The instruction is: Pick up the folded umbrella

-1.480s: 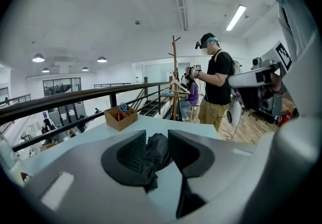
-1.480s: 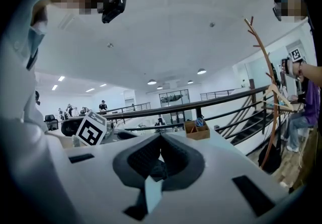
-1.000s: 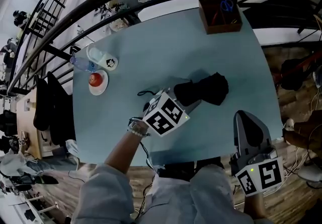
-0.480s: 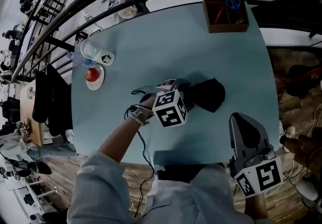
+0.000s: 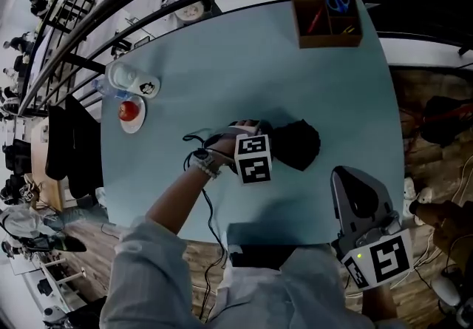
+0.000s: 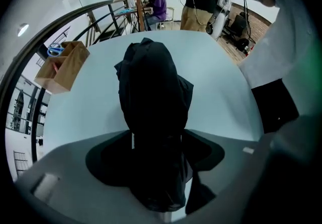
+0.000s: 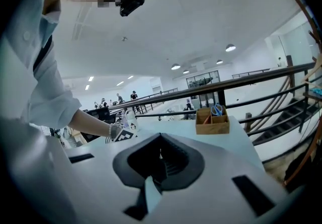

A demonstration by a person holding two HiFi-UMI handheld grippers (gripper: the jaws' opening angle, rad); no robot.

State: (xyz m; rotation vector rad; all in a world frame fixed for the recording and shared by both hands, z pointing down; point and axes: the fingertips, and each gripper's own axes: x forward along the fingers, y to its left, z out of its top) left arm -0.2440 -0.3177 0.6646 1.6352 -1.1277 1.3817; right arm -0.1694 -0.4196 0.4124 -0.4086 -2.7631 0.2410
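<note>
The folded black umbrella [image 5: 297, 144] lies on the pale blue table [image 5: 222, 54], near its middle. My left gripper [image 5: 253, 148] points straight down over the umbrella's left end, its marker cube on top. In the left gripper view the umbrella [image 6: 151, 92] runs away from the camera and its near end sits between the jaws of my left gripper [image 6: 157, 142]. Those jaws have just been opening; thin gaps show on both sides of the fabric, so it is open. My right gripper [image 5: 347, 178] hangs off the table's near right edge, shut and empty [image 7: 161, 153].
A wooden box [image 5: 329, 17] with scissors and pens stands at the far right corner. A clear bottle and a white cup [image 5: 133, 80] and a saucer with a red fruit [image 5: 131, 112] are at the left edge. A dark railing [image 5: 148, 2] curves behind the table.
My left gripper has come down onto the umbrella's left end and turned to point straight down. The right gripper has shifted slightly left and lower.
</note>
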